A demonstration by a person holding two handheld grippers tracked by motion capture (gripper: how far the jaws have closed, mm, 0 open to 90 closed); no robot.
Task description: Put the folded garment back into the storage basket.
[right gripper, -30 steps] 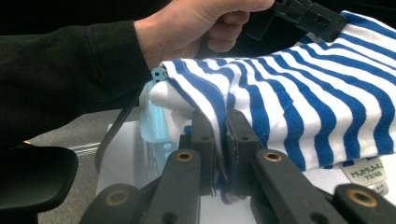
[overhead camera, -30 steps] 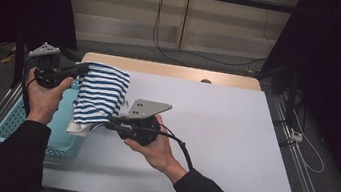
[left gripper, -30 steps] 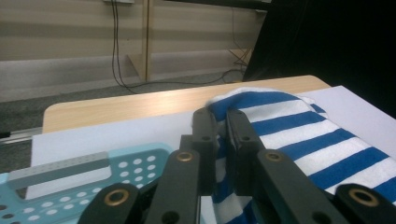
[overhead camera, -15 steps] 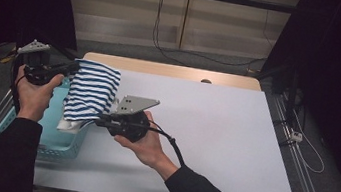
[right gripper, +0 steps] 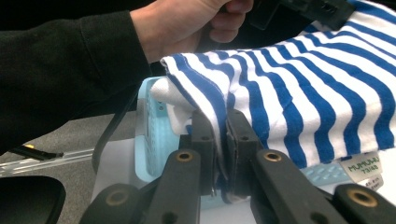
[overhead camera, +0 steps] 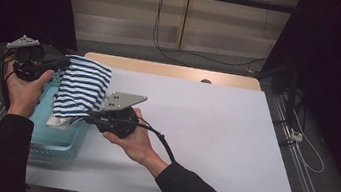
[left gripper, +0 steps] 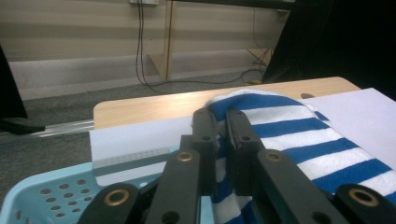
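Left gripper (left gripper: 221, 135): jaws nearly closed, pinching a fold at the far edge of the striped garment (overhead camera: 81, 89). Right gripper (right gripper: 220, 140): jaws likewise clamped on the near edge. The garment hangs spread between them above the pale blue basket (overhead camera: 53, 140) at the table's (overhead camera: 211, 147) left side.

Handling, by judgement: soft, light knit cloth — limp and prone to sag or slide from a shallow pinch; hems and corners give the surest hold.

Writing: a sewn label (right gripper: 359, 165) reads "MUMUHU" — smaller figures beneath are not reliably legible.
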